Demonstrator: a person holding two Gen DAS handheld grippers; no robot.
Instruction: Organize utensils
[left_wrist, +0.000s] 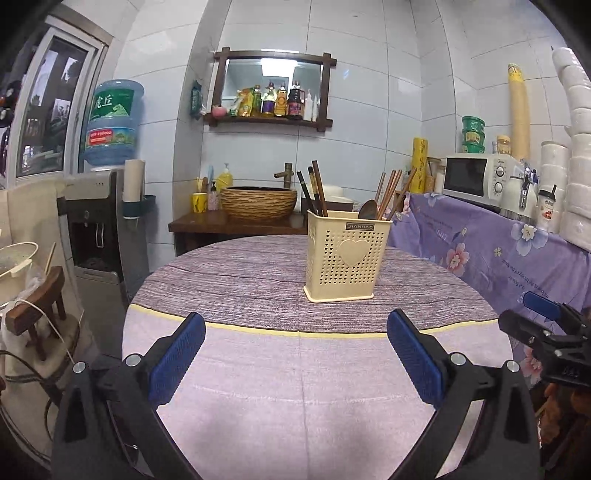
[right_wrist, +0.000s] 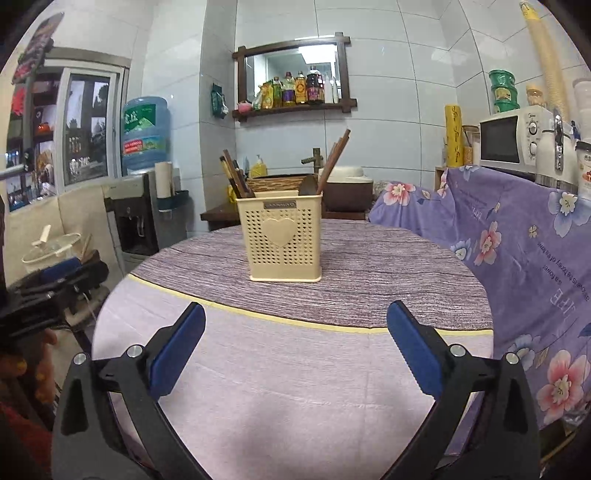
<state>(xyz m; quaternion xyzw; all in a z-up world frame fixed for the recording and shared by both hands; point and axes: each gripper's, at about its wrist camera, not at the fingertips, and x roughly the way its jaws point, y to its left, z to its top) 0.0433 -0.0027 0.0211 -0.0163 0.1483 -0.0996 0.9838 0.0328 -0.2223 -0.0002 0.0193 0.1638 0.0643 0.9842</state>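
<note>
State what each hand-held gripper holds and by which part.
Nothing is held. The left hand-held gripper and right hand-held gripper are both open and empty above the table.

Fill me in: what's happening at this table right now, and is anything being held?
A person holds two grippers over a round table with a purple striped cloth. Both the left gripper and the right gripper are open and empty. On the table stands a cream perforated plastic utensil holder with a heart, already containing dark wooden chopsticks and a dark wooden spoon. No loose utensils show on the table, and neither gripper touches the holder.
</note>
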